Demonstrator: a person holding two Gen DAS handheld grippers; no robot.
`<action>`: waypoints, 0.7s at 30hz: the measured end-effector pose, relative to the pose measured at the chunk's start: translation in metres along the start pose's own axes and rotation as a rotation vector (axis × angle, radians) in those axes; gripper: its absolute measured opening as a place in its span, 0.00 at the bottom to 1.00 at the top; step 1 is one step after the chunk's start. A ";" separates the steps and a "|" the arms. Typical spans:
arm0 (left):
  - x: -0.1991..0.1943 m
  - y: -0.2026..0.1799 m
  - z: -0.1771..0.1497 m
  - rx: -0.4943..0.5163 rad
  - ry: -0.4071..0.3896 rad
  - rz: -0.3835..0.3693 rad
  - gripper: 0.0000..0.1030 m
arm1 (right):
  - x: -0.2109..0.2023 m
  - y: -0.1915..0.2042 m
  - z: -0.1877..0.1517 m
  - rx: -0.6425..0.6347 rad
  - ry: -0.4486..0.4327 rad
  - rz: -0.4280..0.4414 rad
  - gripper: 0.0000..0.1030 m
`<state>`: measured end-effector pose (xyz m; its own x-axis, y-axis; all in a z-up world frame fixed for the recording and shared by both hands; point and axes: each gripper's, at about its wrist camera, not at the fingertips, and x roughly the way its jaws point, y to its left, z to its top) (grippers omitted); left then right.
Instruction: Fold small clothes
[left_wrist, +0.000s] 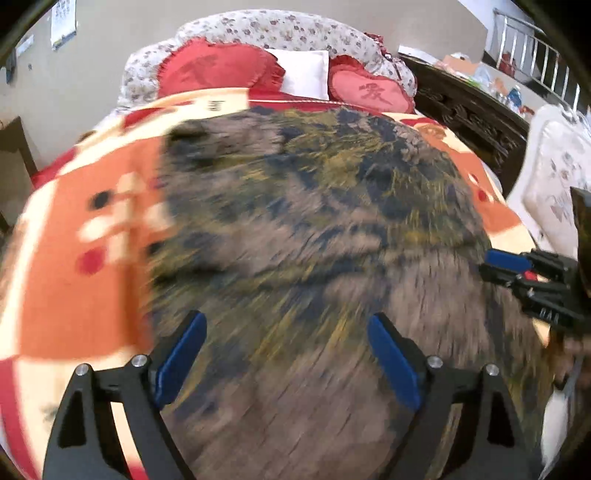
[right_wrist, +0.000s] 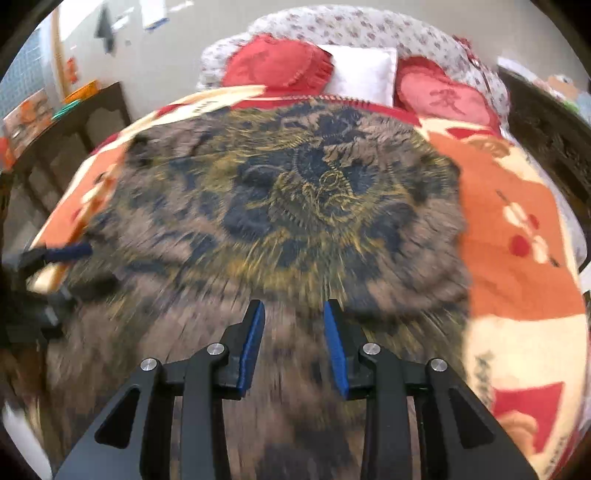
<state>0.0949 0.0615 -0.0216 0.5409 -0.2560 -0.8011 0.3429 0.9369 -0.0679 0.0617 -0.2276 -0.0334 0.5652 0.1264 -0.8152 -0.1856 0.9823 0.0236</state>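
My left gripper (left_wrist: 286, 354) hangs with its blue pads spread wide and nothing pinched between them, only the brown, navy and gold patterned garment (left_wrist: 314, 229) spread out beneath. My right gripper (right_wrist: 293, 347) stands narrower but also apart, its pads clear of the cloth, over the near part of the same garment (right_wrist: 288, 206). The garment lies flat on the orange, cream and red blanket (left_wrist: 81, 280) that covers the bed, and fills most of the ground ahead of both tools; much of it is smeared by blur, so I cannot tell what kind of garment it is. In the left view my right gripper (left_wrist: 517, 269) juts in from the right edge above the cloth; in the right view my left gripper (right_wrist: 62, 254) shows only as a blurred dark shape at the left edge. Beyond the garment lie two red heart cushions (left_wrist: 218, 68) with a white pillow (left_wrist: 304, 72) between them, against a floral bolster (left_wrist: 280, 27). Only the left view shows a white padded panel (left_wrist: 554, 184) at the right and a metal railing (left_wrist: 532, 48) behind it; only the right view shows a dark wooden cabinet (right_wrist: 85, 122) at the left with colourful items on top.
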 end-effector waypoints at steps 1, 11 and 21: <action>-0.012 0.008 -0.012 0.008 0.004 0.014 0.89 | -0.004 -0.001 -0.010 -0.017 0.025 0.001 0.30; -0.098 0.016 -0.132 -0.156 0.142 -0.187 0.89 | -0.040 -0.015 -0.113 0.057 0.042 -0.024 0.43; -0.078 -0.065 -0.140 -0.114 0.193 -0.051 0.89 | -0.049 -0.001 -0.116 0.102 0.030 -0.059 0.52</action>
<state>-0.0770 0.0543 -0.0383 0.3646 -0.2637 -0.8930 0.2711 0.9476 -0.1692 -0.0594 -0.2514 -0.0606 0.5480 0.0653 -0.8339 -0.0689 0.9971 0.0328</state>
